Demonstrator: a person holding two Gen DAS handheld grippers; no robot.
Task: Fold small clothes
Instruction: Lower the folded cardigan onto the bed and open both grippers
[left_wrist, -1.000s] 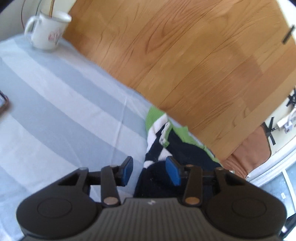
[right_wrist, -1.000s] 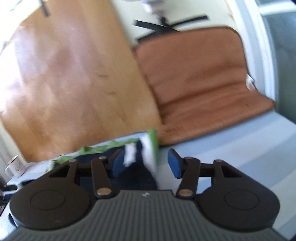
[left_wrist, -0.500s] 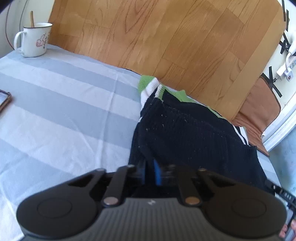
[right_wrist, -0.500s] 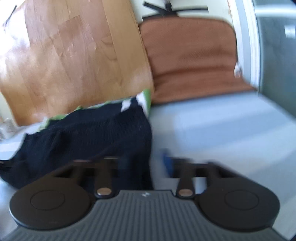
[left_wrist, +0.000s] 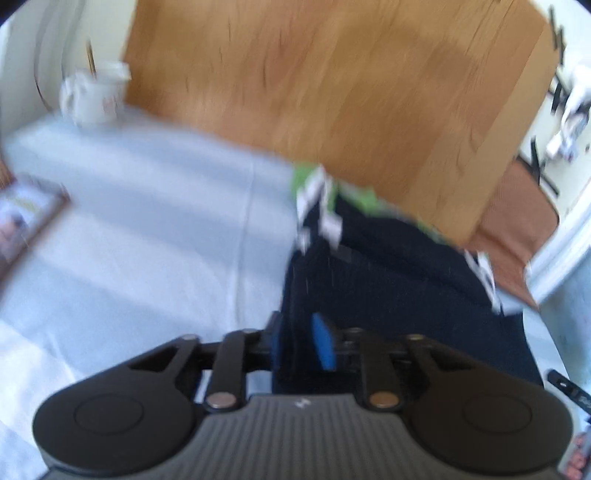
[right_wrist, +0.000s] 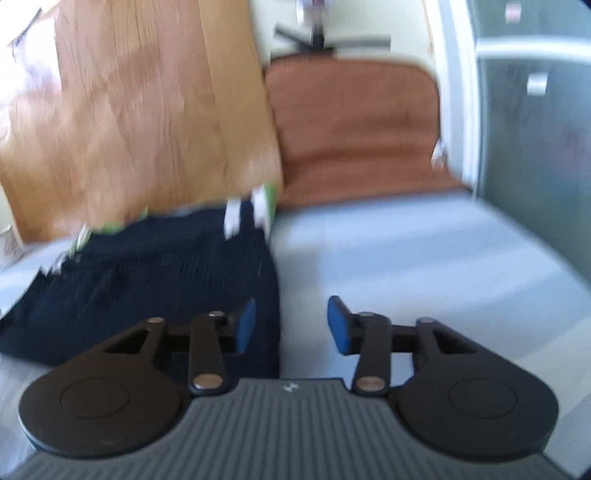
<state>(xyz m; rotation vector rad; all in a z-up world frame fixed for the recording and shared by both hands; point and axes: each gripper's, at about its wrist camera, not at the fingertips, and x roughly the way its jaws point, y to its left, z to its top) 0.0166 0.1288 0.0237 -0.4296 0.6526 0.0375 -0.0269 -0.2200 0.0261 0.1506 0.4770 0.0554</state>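
Observation:
A dark navy knit garment (left_wrist: 388, 280) with green and white striped cuffs lies flat on the blue and white striped cloth (left_wrist: 147, 229). My left gripper (left_wrist: 299, 339) is at its near left corner. Its jaws are opening a little, with the fabric's edge still between the blue pads (left_wrist: 323, 345). My right gripper (right_wrist: 291, 326) straddles the garment's (right_wrist: 147, 273) near right edge. Its jaws are opening too: one pad is over the fabric, the other over bare cloth (right_wrist: 406, 258). Both views are blurred.
A white mug (left_wrist: 98, 96) stands at the cloth's far left corner, and a framed flat thing (left_wrist: 26, 210) lies at the left edge. Beyond the cloth are a wooden board (left_wrist: 332, 92) and a brown cushion (right_wrist: 354, 129).
Half a second ago both grippers were shut on the garment's near edge. Now their jaws have parted, the right wider than the left, and both have shifted sideways.

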